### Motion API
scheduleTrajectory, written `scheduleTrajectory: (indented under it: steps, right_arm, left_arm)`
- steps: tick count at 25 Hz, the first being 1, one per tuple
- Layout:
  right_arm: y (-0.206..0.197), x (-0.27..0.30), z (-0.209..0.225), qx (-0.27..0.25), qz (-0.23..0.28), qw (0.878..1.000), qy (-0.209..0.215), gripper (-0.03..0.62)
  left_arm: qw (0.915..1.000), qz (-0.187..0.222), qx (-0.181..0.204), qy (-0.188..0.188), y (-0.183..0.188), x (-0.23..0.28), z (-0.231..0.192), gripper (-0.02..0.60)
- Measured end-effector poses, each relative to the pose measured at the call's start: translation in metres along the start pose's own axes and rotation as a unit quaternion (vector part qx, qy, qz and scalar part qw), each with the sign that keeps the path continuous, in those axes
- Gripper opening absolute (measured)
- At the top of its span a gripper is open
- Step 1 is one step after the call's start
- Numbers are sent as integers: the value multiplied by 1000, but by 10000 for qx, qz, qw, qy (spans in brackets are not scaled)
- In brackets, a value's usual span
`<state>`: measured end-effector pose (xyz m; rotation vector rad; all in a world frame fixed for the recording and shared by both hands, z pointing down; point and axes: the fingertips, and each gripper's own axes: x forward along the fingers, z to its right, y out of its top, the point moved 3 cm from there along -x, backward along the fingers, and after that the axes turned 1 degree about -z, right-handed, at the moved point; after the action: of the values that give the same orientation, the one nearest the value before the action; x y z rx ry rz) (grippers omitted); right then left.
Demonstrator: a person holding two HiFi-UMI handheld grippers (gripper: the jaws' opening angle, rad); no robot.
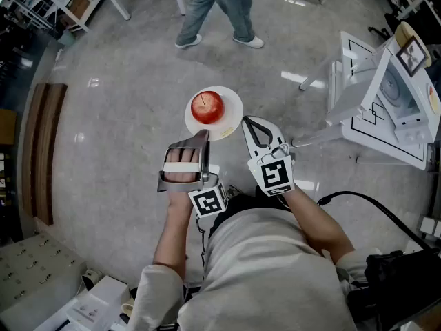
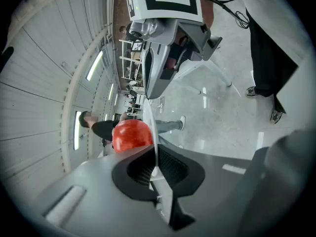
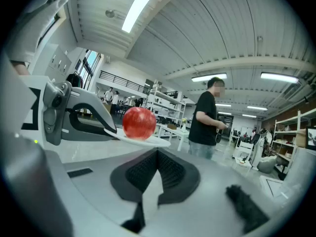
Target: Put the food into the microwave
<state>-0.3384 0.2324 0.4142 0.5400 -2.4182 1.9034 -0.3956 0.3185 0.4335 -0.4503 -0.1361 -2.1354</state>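
**Head view.** A white plate [image 1: 234, 113] bearing a red apple [image 1: 207, 107] is carried in the air above the grey floor [image 1: 103, 129], just ahead of the carrier's body. The left gripper [image 1: 201, 141] is closed on the plate's near-left rim. The plate is held about level, presumably so that the round apple does not roll off. The right gripper [image 1: 248, 124] is laid against the plate's right rim, probably as a steadying support. A white appliance, taken to be the microwave [image 1: 396, 88], stands on a white counter [image 1: 375, 133] well off to the right. The food is judged not yet delivered. A second person [image 1: 220, 5] is noted at the far side.

**Left gripper view.** The plate [image 2: 154, 132] is seen edge-on as a thin white line running down between the pads, which press on it, so the grip is confirmed. The apple [image 2: 132, 135] lies near the pinch. The right gripper [image 2: 154, 90] is seen beyond, its tip by the rim.

**Right gripper view.** The jaws are fully together, and nothing is made out between them. The plate's rim [image 3: 158, 142] lies just past the tip, but contact cannot be settled. The apple [image 3: 139, 123] is centred on the plate. Since the load seems borne by a single rim pinch, tilting is considered the main risk.
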Motion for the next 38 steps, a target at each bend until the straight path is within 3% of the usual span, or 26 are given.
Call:
scheduleTrajectory:
  steps: [12, 16, 20, 25, 30, 38]
  right_arm:
    - [-2, -12, -3, 30, -119, 9997, -201, 11]
    - [-6, -27, 4, -39, -284, 9987, -433, 12]
    - [-16, -52, 20, -125, -475, 9962, -724, 11]
    - [-31, -89, 40, -90, -633, 9915, -1133, 11]
    - [-48, -135, 67, -67, -813, 9863, -1437, 11]
    - [-89, -227, 96, 305, -1233, 9694, -2099, 11]
  left_arm:
    - [9999, 149, 29, -67, 1, -2, 6, 23]
    - [9992, 379, 124, -101, 11, 1, 9, 23]
    - [9961, 750, 460, -54, 37, 7, 15, 23]
    - [9888, 1194, 898, 62, 74, 10, 12, 21]
    - [9820, 1602, 1001, 22, 121, 7, 12, 21]
    - [9552, 2543, 1500, -197, 202, -24, 35, 21]
